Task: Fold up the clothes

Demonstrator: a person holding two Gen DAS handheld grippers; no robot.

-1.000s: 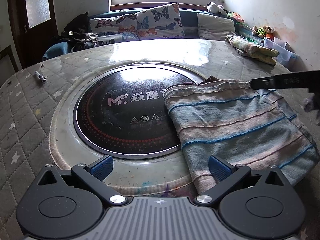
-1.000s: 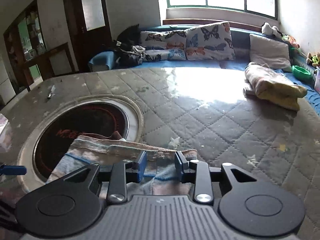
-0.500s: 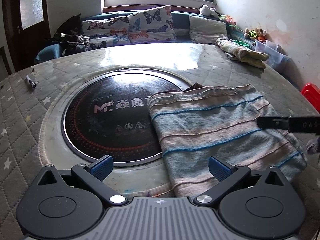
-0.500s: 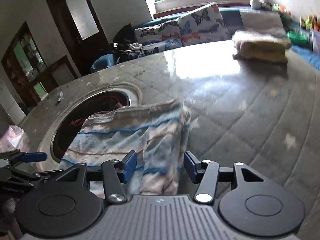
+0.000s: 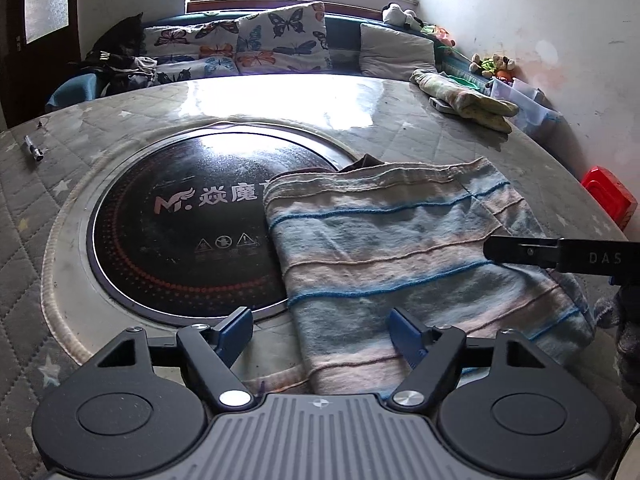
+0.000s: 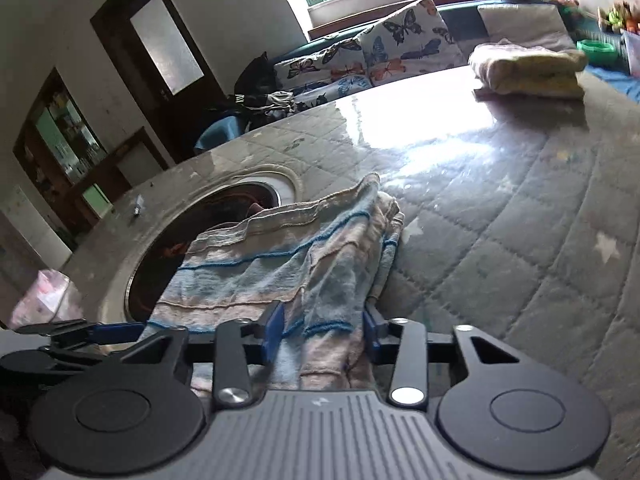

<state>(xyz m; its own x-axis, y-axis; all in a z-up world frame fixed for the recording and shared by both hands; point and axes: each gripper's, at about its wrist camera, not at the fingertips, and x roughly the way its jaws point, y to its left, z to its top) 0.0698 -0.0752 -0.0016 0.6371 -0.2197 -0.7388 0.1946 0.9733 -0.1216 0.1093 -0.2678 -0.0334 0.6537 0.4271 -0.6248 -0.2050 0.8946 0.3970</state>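
While both my tongs are closing, the striped blue-and-pink folded cloth (image 5: 404, 252) has slid toward the frame's lower centre — my left tongs (image 5: 320, 330) and right tongs (image 6: 322, 332) straddle its near edge, not yet pinching — ready for another fold.

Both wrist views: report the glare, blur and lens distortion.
Left wrist view: window glare blows out the far table and glints on the black cooktop; the striped cloth is sharp; fisheye bends the table rim. Right wrist view: horizon tilted, same glare patch, folded pile and far edges soft, dark vignette in the corners.
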